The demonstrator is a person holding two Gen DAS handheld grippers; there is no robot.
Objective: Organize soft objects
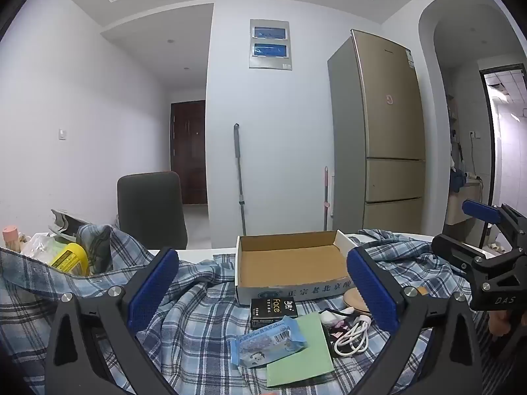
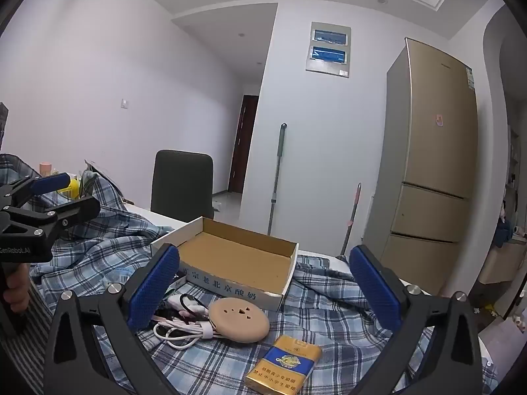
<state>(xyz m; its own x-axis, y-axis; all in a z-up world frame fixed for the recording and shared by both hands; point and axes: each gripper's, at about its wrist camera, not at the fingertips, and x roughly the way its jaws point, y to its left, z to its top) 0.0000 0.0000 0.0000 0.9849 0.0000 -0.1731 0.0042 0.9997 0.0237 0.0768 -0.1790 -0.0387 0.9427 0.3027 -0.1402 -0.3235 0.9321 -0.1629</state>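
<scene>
Two wide-spread blue pads of the left gripper (image 1: 263, 291) are seen in the left wrist view, nothing pinched between them. One plaid cloth (image 1: 197, 322) is spread over the table, and on it are laid one open cardboard box (image 1: 290, 263), one black packet (image 1: 274, 312), one blue tissue pack (image 1: 268, 345), one green sheet (image 1: 301, 358) and one white cable (image 1: 352, 334).

From the right wrist, the right gripper (image 2: 265, 291) is likewise shown spread and empty. One tan round disc (image 2: 238, 319) and one cigarette pack (image 2: 283, 367) are counted on the cloth.
</scene>
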